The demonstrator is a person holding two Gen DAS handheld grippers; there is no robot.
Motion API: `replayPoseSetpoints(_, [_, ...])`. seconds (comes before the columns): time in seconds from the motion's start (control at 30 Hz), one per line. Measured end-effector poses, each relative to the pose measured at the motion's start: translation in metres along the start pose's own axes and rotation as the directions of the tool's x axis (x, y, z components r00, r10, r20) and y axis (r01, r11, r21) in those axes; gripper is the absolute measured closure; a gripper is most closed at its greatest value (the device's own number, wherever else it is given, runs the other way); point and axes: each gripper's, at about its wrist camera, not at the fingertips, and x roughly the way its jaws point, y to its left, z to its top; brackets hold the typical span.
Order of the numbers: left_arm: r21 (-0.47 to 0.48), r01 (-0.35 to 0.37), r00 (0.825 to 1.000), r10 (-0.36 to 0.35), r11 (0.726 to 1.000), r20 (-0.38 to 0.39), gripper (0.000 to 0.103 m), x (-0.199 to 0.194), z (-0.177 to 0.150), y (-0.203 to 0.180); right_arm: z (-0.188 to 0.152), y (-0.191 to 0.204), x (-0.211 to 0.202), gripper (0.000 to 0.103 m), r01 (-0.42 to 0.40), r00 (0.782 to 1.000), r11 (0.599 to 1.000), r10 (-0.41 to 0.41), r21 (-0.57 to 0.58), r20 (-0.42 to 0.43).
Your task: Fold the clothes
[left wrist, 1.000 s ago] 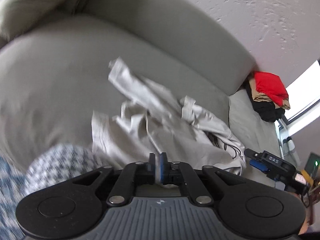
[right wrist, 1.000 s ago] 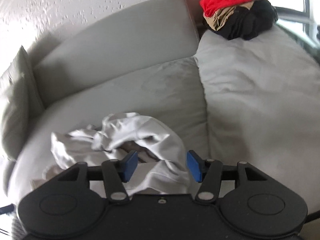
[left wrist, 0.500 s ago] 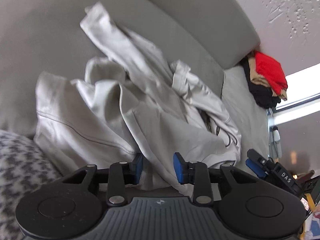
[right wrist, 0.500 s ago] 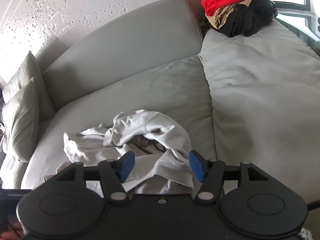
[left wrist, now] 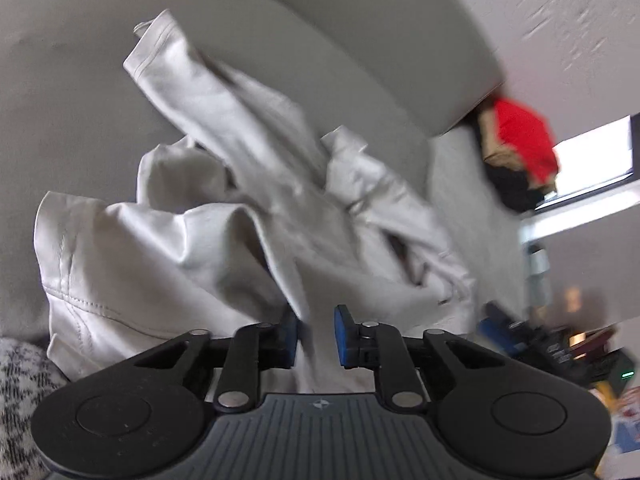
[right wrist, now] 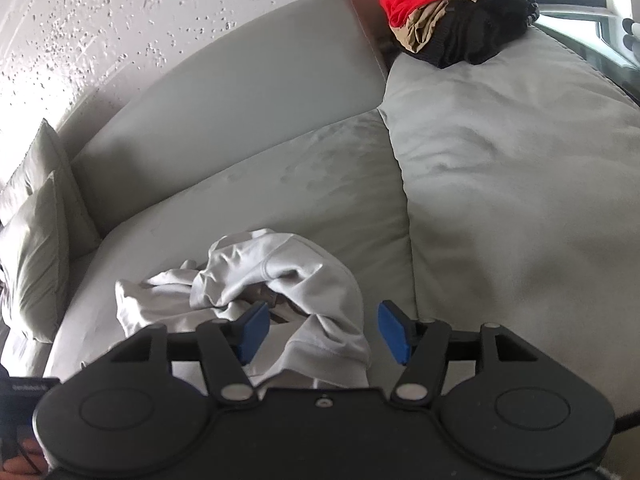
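A crumpled off-white garment [left wrist: 224, 216] lies in a heap on the grey sofa seat [left wrist: 60, 92]. It also shows in the right wrist view [right wrist: 280, 276]. My left gripper [left wrist: 316, 334] is open just above the near edge of the garment, with a fold of cloth between its blue pads, not clamped. My right gripper [right wrist: 322, 332] is wide open over the garment's right-hand end, with cloth below the gap. The other gripper [left wrist: 532, 344] shows at the right of the left wrist view.
A pile of red, tan and black clothes [right wrist: 452, 12] sits at the sofa's far corner by a window. Grey cushions [right wrist: 36, 240] lean at the left end. A black-and-white patterned cloth [left wrist: 20, 400] lies at the lower left. The sofa's right section [right wrist: 520, 200] is bare.
My left gripper was shut one second ago and has opened, moving closer over the garment. My right gripper stayed open and shifted slightly back.
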Motion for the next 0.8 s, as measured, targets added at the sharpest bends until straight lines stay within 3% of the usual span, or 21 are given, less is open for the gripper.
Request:
replayPoseSetpoints(0.13, [0.010,-0.070,0.995,0.069,0.997,0.075,0.103,-0.011,-0.002,0.000,0.007,0.004,0.006,0.044,0.043,0.999,0.999,-0.043,-0.030,0.012])
replayPoseSetpoints(0.23, [0.055,-0.110,0.985,0.101,0.992,0.142,0.103,-0.031,-0.011,-0.005,0.005,0.022,0.021,0.041,0.093,0.995,0.985,-0.095,-0.146,-0.011])
replayPoseSetpoints(0.37, [0.112,-0.121,0.973,0.095,0.986,0.208,0.103,-0.055,-0.028,-0.017,0.002,0.048,0.044,0.039,0.151,0.985,0.938,-0.170,-0.311,-0.036])
replayPoseSetpoints(0.43, [0.119,-0.121,0.968,0.090,0.986,0.235,0.103,-0.065,-0.032,-0.021,0.001,0.053,0.058,0.048,0.207,0.970,0.917,-0.238,-0.341,-0.051])
replayPoseSetpoints(0.47, [0.122,-0.121,0.965,0.088,0.985,0.248,0.103,-0.069,-0.034,-0.023,0.004,0.049,0.060,0.087,0.202,0.970,0.935,-0.232,-0.290,-0.070])
replayPoseSetpoints(0.5, [0.113,-0.123,0.961,0.089,0.986,0.262,0.103,-0.073,-0.031,-0.024,0.009,0.042,0.060,0.097,0.185,0.974,0.958,-0.209,-0.219,-0.090])
replayPoseSetpoints(0.57, [0.107,-0.156,0.943,0.115,0.982,0.313,0.103,-0.080,-0.010,-0.029,0.027,0.021,0.054,0.098,0.076,0.990,0.997,-0.073,0.015,-0.125])
replayPoseSetpoints(0.6, [0.099,-0.155,0.932,0.113,0.983,0.345,0.103,-0.087,0.009,-0.034,0.040,0.010,0.049,0.098,0.006,0.993,0.990,0.010,0.139,-0.118])
replayPoseSetpoints(0.63, [0.090,-0.152,0.920,0.107,0.984,0.378,0.103,-0.095,0.029,-0.040,0.057,0.004,0.040,0.098,-0.054,0.994,0.972,0.074,0.228,-0.080])
replayPoseSetpoints(0.7, [0.138,-0.158,0.873,0.073,0.978,0.482,0.103,-0.120,0.071,-0.073,0.099,0.002,0.011,0.099,-0.176,0.984,0.926,0.170,0.334,0.048])
replayPoseSetpoints(0.77, [0.242,-0.163,0.788,-0.022,0.956,0.615,0.103,-0.165,0.102,-0.127,0.145,0.021,-0.038,0.099,-0.296,0.946,0.904,0.234,0.310,0.223])
replayPoseSetpoints(0.8, [0.296,-0.168,0.731,-0.082,0.940,0.677,0.103,-0.189,0.110,-0.154,0.165,0.036,-0.068,0.099,-0.340,0.913,0.907,0.256,0.248,0.317])
